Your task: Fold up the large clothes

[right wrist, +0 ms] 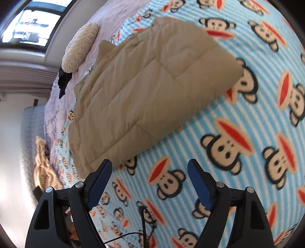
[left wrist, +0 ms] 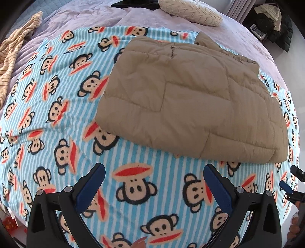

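Between the blue pads of the left gripper point(left wrist: 154, 188) lies only monkey-print blanket point(left wrist: 57, 118); jaws stand wide apart, nothing held, tool aimed steeply down at the bedding. Likely reason: the hand is free of cloth so the fold can rest undisturbed.

Right gripper point(right wrist: 149, 184), own view: jaws also apart and empty. Its left pad point(right wrist: 100, 183) sits just beside the near corner of the tan padded jacket point(right wrist: 144, 91); contact cannot be told, but the pads do not clamp it. In the left view part of this tool shows at 3 o'clock, at the frame edge, clear of the jacket.

Jacket in left view point(left wrist: 190, 99): at 12 to 1 o'clock from the jaws, near but apart. It lies as a compact, flat, roughly rectangular bundle on the blanket, collar end toward the far side. Judged: folding of this piece is essentially complete; flat lie on the blanket keeps the stack from springing open.

Farther out: cream pillow point(left wrist: 190, 12) at 12 o'clock on the lilac bedspread point(left wrist: 76, 17); striped garment point(left wrist: 17, 49) at 10 o'clock, unfolded, a possible next item.
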